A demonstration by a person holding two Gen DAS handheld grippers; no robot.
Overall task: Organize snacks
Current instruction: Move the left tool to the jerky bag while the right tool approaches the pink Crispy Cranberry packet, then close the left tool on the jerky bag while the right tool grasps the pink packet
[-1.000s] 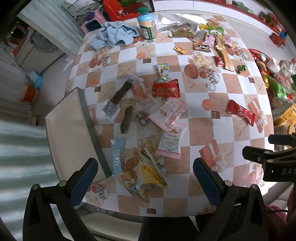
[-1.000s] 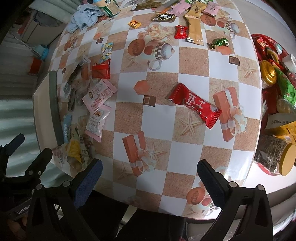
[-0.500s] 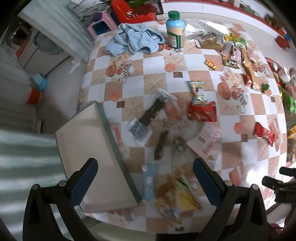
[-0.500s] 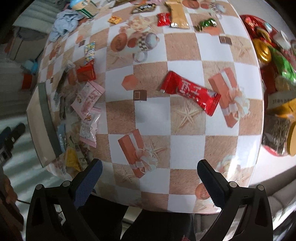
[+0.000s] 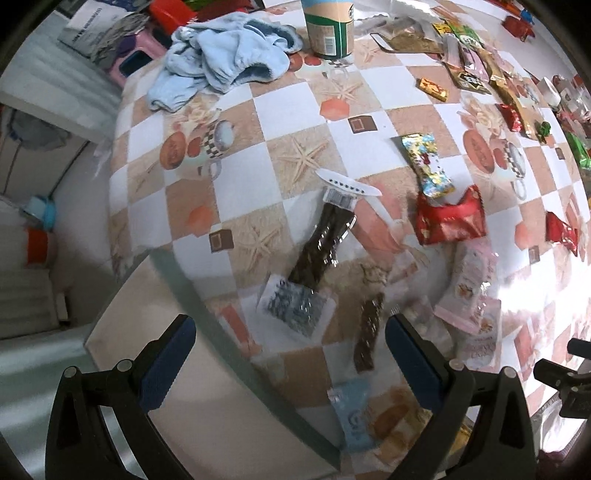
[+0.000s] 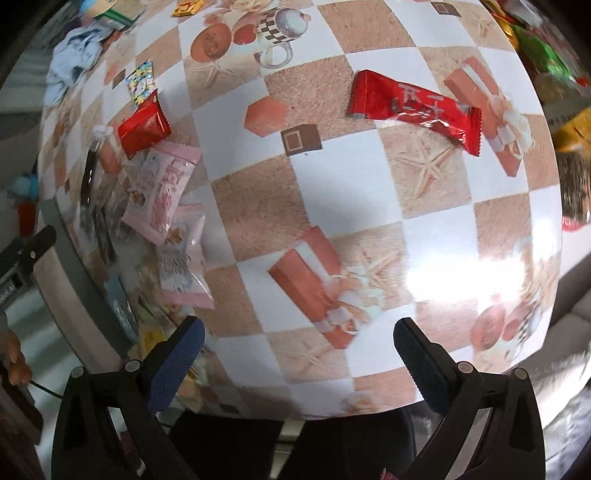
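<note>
The grey-rimmed tray [image 5: 177,266] holds no snacks; left gripper [image 5: 286,356] and right gripper [image 6: 295,360] jaws gape wide, gripping nothing

In our left wrist view the top of the beige, green-banded bottle [image 5: 330,27] runs off the upper edge. The light-blue sachet [image 5: 351,415] and the yellow wrappers [image 5: 397,424] beside it near the table's lower edge are smeared by blur, so we cannot read them. In our right wrist view the heap of packets [image 6: 554,66] at the right edge is cut off and unclear.
</note>
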